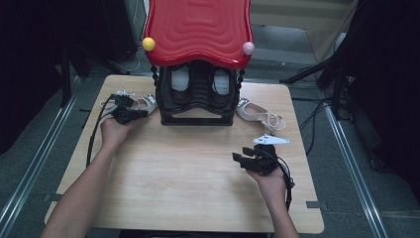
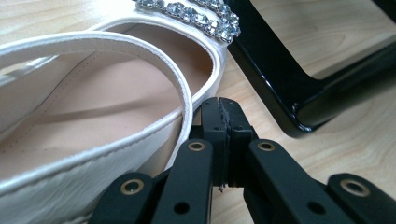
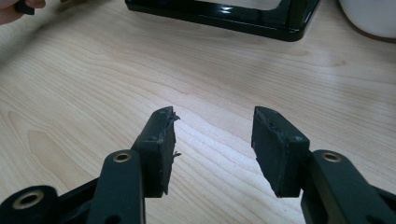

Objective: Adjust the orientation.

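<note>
Nearest on the table (image 1: 198, 163), at the right, the right gripper (image 1: 241, 159) hovers over bare wood with its jaws wide apart and nothing between them. It looks idle for now.

Farther off at the left, the left gripper (image 2: 223, 122) has its jaws pressed together, empty, with the tips just beside the rim of the white shoe (image 2: 93, 107). The step in hand appears to be the reach for this shoe. Next the jaws would need to part and close over the rim or strap.

The shoe lies on the far left of the table, by the black rack (image 1: 198, 96) under the red lid (image 1: 198, 29). Its long axis runs left to right, with the jewelled toe (image 2: 201, 14) toward the rack.

A second shoe (image 1: 260, 113) lies to the right of the rack.
</note>
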The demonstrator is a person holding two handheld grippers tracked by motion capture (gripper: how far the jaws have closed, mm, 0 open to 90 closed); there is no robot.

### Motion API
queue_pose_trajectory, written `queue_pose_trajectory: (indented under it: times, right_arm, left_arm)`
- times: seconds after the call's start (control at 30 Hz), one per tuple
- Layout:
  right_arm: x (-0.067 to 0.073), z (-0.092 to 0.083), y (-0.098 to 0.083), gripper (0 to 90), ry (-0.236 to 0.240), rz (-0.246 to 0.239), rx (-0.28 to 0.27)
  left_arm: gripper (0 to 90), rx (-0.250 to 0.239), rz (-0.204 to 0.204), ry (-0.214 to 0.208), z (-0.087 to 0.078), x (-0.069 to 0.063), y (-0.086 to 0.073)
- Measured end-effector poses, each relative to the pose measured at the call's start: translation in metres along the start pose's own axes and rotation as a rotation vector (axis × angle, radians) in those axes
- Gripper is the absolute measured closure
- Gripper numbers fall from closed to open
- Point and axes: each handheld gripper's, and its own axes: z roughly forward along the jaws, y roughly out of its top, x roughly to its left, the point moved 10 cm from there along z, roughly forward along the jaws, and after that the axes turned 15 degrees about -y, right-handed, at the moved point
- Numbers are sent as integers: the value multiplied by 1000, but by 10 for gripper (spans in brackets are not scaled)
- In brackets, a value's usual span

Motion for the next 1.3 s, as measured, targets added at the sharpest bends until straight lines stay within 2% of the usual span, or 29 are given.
queue_pose_trajectory:
  times: [0.2,0.23,0.3,0.43,0.5,0.6,0.67,0.73,0.77,0.83,0.9,1.03,1.13,1.3]
  right_arm:
    - [-5,-5,-2,507,-18,17,-11]
    - [-5,-5,-2,507,-19,18,-10]
    - [-6,-6,-2,507,-19,17,-12]
    - [-8,-6,-2,505,-14,26,-10]
    - [-9,-6,-2,503,-13,26,-8]
    - [-10,-6,-2,498,-10,25,-4]
    - [-10,-4,-1,494,-7,21,-9]
    - [-10,-3,1,491,-6,24,-6]
    - [-10,-2,2,490,-4,23,-8]
    - [-9,-1,3,488,-1,17,-8]
    - [-8,0,5,487,5,17,-4]
    - [-6,3,7,489,21,16,-4]
    - [-5,4,10,490,26,13,-5]
    - [-4,7,13,490,30,8,-9]
  left_arm:
    - [900,-28,-9,12,3,3,5]
    - [900,-15,-11,7,3,4,5]
    - [900,-2,-23,-6,3,3,5]
    - [867,9,-10,-32,-2,-4,6]
    - [845,4,-25,-75,-7,-11,6]
    - [831,19,-2,-89,-16,-18,4]
    - [789,27,-7,-110,-23,-23,2]
    - [742,20,7,-114,-29,-28,1]
    - [703,19,-5,-132,-32,-31,1]
    - [640,38,-4,-153,-37,-36,-2]
    - [600,56,17,-153,-42,-41,-4]
    - [530,57,37,-158,-52,-51,-6]
    - [492,38,31,-174,-60,-57,-7]
    - [429,29,39,-176,-73,-57,-11]
